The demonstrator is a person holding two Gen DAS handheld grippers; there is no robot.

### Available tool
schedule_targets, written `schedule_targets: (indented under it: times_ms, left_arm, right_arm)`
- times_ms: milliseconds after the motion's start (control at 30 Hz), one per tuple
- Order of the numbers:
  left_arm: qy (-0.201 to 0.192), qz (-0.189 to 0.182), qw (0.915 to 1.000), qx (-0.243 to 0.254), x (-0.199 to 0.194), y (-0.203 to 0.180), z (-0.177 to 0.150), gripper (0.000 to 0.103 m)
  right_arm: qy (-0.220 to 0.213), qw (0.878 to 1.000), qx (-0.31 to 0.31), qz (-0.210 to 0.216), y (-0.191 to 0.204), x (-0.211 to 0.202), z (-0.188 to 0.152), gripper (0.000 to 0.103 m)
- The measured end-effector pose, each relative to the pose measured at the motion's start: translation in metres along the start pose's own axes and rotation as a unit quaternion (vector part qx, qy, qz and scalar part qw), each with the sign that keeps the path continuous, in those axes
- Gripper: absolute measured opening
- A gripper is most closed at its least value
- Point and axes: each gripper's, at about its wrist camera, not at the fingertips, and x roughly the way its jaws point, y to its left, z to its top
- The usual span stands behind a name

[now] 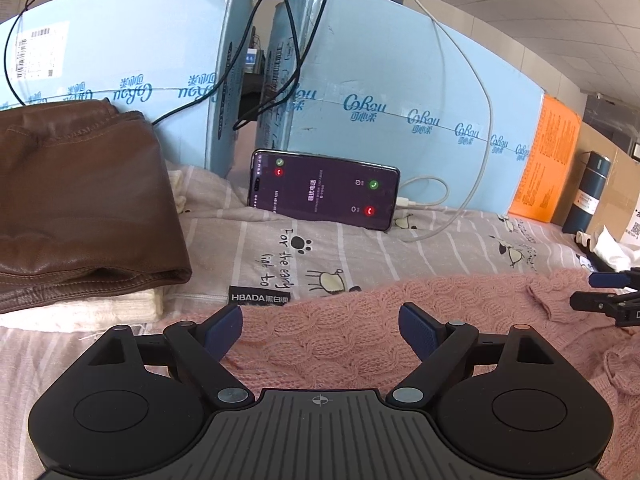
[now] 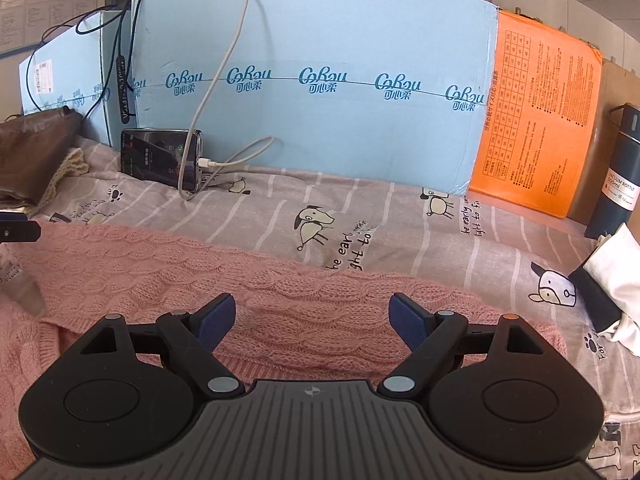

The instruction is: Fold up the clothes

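My left claw (image 1: 320, 330) and my right claw (image 2: 312, 320) are both wide apart over the pink sweater (image 2: 160, 272), holding nothing. The sweater lies on the striped sheet (image 2: 400, 216), maybe flat.

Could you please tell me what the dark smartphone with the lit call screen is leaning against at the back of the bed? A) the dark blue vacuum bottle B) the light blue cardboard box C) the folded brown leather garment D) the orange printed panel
B: the dark smartphone stands on its long edge, propped against the light blue cardboard box, with a white charging cable plugged into its end.
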Motion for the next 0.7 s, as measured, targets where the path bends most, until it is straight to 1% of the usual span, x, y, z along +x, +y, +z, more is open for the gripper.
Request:
schedule_targets:
  times_ms: [200, 367, 433, 500, 533, 567, 600, 633, 667, 700]
  left_arm:
    - [0.003, 0.018, 0.9995, -0.027, -0.003, 0.013, -0.001, 0.088]
    - [0.021, 0.028, 0.9987, -0.037, 0.001, 0.02, -0.006, 0.088]
    - [0.024, 0.031, 0.9985, -0.038, 0.003, 0.021, -0.008, 0.087]
    - [0.022, 0.035, 0.9987, -0.029, 0.005, 0.019, -0.011, 0.085]
    - [0.023, 0.037, 0.9988, -0.024, 0.006, 0.018, -0.012, 0.083]
    - [0.026, 0.04, 0.9987, -0.02, 0.007, 0.017, -0.012, 0.07]
    - [0.026, 0.042, 0.9986, -0.019, 0.008, 0.017, -0.012, 0.054]
    - [0.027, 0.044, 0.9985, -0.018, 0.009, 0.017, -0.012, 0.046]
    - [0.027, 0.044, 0.9985, -0.018, 0.009, 0.017, -0.012, 0.034]
    - [0.025, 0.044, 0.9986, -0.018, 0.008, 0.018, -0.012, 0.026]
  right_arm:
    - [0.005, 1.0, -0.012, 0.026, 0.009, -0.004, 0.004, 0.083]
    - [0.016, 0.999, -0.017, 0.027, 0.01, -0.005, 0.002, 0.083]
    - [0.015, 1.0, -0.013, 0.02, 0.006, -0.007, 0.001, 0.083]
    - [0.011, 1.0, -0.004, 0.011, -0.001, -0.011, -0.001, 0.083]
    - [0.008, 1.0, 0.001, 0.006, -0.005, -0.013, -0.002, 0.083]
    - [0.005, 1.0, 0.007, 0.003, -0.008, -0.016, -0.004, 0.083]
    - [0.001, 1.0, 0.014, 0.0, -0.012, -0.018, -0.006, 0.083]
    - [-0.002, 1.0, 0.02, -0.003, -0.016, -0.021, -0.007, 0.083]
    - [-0.005, 1.0, 0.026, -0.005, -0.019, -0.023, -0.009, 0.083]
    - [-0.008, 0.999, 0.033, -0.007, -0.022, -0.025, -0.011, 0.083]
